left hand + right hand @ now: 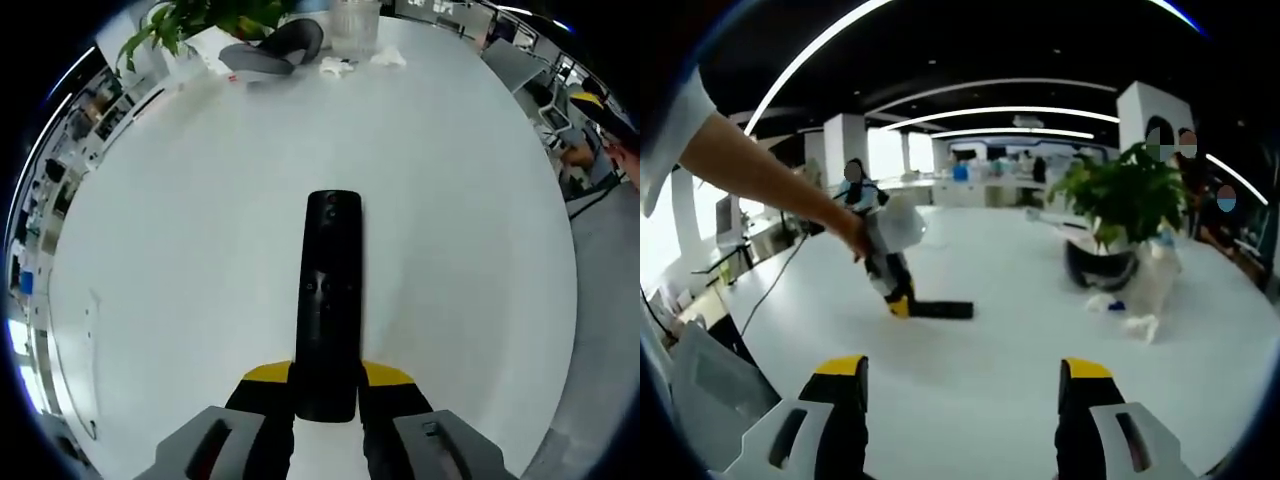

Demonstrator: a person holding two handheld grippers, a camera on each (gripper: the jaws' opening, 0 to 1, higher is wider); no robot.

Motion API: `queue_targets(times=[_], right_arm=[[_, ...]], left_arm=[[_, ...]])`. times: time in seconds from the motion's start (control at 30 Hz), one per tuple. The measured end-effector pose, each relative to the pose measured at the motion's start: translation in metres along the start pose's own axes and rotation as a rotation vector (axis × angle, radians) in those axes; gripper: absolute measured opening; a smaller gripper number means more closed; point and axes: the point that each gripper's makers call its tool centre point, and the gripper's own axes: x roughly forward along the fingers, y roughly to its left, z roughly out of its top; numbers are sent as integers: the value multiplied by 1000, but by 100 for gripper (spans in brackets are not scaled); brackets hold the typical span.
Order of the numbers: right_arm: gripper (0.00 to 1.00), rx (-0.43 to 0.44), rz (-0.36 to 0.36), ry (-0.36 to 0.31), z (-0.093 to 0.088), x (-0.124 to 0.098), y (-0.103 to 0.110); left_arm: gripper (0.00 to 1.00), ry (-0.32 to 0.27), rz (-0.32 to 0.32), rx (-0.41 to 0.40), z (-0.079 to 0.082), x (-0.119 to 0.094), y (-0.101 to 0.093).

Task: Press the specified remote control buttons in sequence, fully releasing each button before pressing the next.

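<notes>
A long black remote control lies lengthwise on the white table, buttons up. My left gripper is shut on its near end, a yellow-tipped black jaw on each side. In the right gripper view the same remote lies flat on the table ahead, with the left gripper holding one end under a person's outstretched arm. My right gripper hovers well back from the remote, jaws wide apart with nothing between them.
A potted green plant, a dark headset-like object and crumpled white scraps sit at the table's far side. A clear cup stands by the plant. Other people and desks fill the office behind.
</notes>
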Motion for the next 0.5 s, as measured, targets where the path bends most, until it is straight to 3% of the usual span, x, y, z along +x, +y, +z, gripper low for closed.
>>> queue_targets(times=[0.5], right_arm=[[75,-17,9,-11,2,-2,1]], left_arm=[[23,11,-1,5,-5,-2,-24]])
